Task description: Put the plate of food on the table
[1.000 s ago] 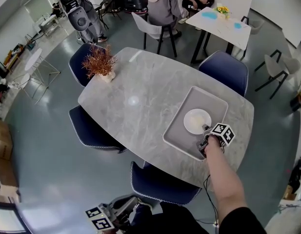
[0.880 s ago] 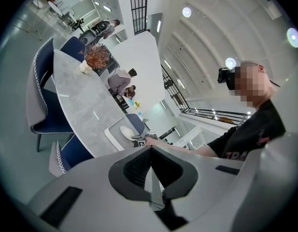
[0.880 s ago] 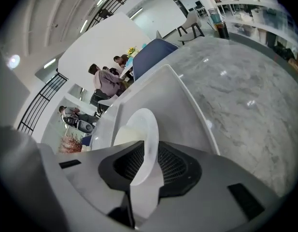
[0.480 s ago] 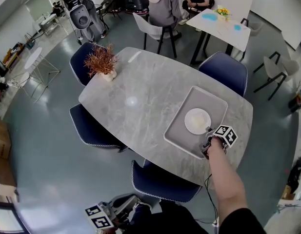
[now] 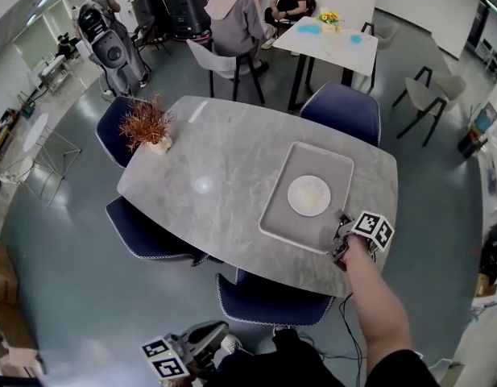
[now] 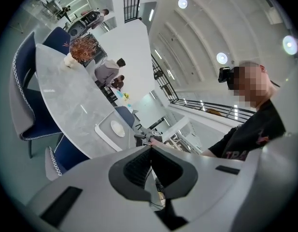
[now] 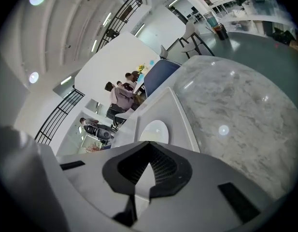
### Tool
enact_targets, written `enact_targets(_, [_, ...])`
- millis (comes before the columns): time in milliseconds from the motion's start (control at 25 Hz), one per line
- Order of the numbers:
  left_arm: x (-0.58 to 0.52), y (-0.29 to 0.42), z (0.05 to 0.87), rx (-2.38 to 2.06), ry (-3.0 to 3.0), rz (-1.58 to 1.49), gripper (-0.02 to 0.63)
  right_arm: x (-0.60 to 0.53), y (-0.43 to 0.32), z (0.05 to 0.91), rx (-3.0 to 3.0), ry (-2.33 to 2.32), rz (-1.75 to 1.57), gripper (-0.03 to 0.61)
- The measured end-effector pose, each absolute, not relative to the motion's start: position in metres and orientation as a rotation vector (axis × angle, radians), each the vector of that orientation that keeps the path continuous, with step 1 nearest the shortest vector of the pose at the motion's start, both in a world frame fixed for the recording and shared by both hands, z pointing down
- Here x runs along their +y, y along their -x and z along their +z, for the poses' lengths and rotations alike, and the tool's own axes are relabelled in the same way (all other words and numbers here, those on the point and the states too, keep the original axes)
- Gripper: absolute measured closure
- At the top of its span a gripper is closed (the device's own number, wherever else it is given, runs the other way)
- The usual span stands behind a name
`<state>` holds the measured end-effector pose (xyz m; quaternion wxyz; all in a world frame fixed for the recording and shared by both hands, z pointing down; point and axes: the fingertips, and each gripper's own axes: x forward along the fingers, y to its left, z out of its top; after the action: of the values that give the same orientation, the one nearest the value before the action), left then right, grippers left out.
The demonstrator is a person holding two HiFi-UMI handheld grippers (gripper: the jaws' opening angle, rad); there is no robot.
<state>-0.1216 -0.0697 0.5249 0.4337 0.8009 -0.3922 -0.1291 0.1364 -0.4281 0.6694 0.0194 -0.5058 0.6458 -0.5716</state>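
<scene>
A grey tray (image 5: 286, 219) lies on the right part of the grey marble table (image 5: 224, 160), and a white plate (image 5: 309, 195) with pale food sits in its middle. My right gripper (image 5: 338, 243) is at the tray's near right corner, shut on the rim. In the right gripper view the tray (image 7: 181, 122) runs from between the pads of my right gripper (image 7: 145, 170) out to the plate (image 7: 153, 131). My left gripper (image 5: 184, 353) hangs low beside the person, away from the table. It is shut on nothing in the left gripper view (image 6: 151, 161), where the plate (image 6: 117, 128) is far off.
Blue chairs stand around the table: one (image 5: 268, 301) under the near edge, one (image 5: 341, 110) behind the tray, two at the left (image 5: 143, 228). A dried plant in a pot (image 5: 145, 126) stands at the table's far left. People sit at a white table (image 5: 333, 40) behind.
The head view has shifted, so the table sits more to the left. My right gripper stays at the tray's near right corner. The left gripper has not moved.
</scene>
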Motion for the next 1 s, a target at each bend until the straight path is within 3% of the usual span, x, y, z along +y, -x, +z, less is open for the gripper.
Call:
enact_targets(360, [-0.054, 0.127, 0.514, -0.740, -2.129, -0.257, 0.609, -0.322, -0.145, 0.599, 2.087, 1.504, -1.583, 0.569])
enact_targets(680, [-0.006, 0.141, 0.505, -0.550, -2.221, -0.204, 0.609, -0.179, -0.098, 0.542, 2.131, 1.351, -1.450, 0.568])
enact_targets(1000, [0.057, 0.147, 0.512, -0.356, -2.258, -0.117, 0.607, -0.028, -0.040, 0.538, 2.141, 1.299, -1.433, 0.568])
